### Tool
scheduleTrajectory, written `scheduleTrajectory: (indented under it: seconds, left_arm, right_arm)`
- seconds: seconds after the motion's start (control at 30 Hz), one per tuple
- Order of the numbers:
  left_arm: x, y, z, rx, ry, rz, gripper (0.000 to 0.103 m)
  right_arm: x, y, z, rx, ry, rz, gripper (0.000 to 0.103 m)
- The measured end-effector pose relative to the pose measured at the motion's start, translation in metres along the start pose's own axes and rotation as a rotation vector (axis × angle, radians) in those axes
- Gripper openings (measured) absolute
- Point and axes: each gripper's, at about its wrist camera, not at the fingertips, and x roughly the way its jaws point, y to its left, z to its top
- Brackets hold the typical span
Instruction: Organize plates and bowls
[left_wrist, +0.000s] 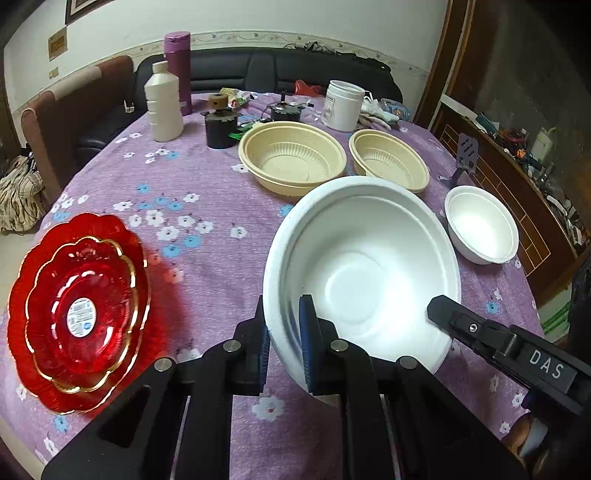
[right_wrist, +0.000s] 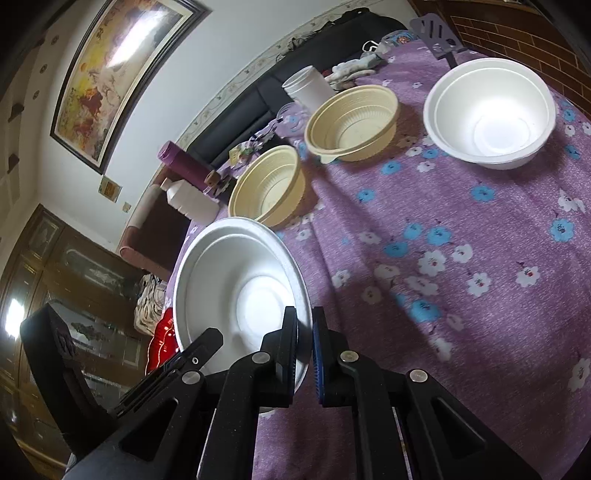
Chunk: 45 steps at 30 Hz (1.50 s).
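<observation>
A large white foam bowl (left_wrist: 365, 266) is held tilted above the purple floral tablecloth (left_wrist: 207, 266). My left gripper (left_wrist: 284, 350) is shut on its near rim. My right gripper (right_wrist: 304, 350) is shut on the rim of the same bowl (right_wrist: 236, 288) from the other side; one of its fingers (left_wrist: 454, 317) shows in the left wrist view. Another white foam bowl (left_wrist: 482, 225) sits at the right and shows in the right wrist view (right_wrist: 491, 114). Two beige bowls (left_wrist: 291, 157) (left_wrist: 388, 158) stand behind. Two stacked red plates (left_wrist: 79, 314) lie at the left.
At the table's far side stand a white bottle (left_wrist: 164, 103), a purple flask (left_wrist: 179, 70), a white jar (left_wrist: 343, 105), a black pot (left_wrist: 219, 129) and small clutter. A dark sofa (left_wrist: 258, 70) and a chair (left_wrist: 55, 122) stand behind the table.
</observation>
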Motion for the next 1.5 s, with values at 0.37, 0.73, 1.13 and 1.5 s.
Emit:
scheduleTrajectory:
  seconds: [0.37, 0.73, 1.13, 1.5]
  left_arm:
    - [-0.018, 0.027, -0.004, -0.045, -0.033, 0.025, 0.012]
    - [-0.036, 0.06, -0.003, -0.097, -0.07, 0.069, 0.012]
    - [-0.045, 0.088, -0.004, -0.14, -0.087, 0.115, 0.012]
    - [-0.053, 0.111, -0.006, -0.178, -0.102, 0.149, 0.012]
  right_arm:
    - [0.006, 0.03, -0.007, -0.06, 0.016, 0.026, 0.008]
    - [0.022, 0.067, -0.01, -0.127, 0.047, 0.07, 0.008]
    - [0.04, 0.098, -0.016, -0.177, 0.075, 0.104, 0.008]
    - [0.051, 0.12, -0.022, -0.215, 0.098, 0.129, 0.008]
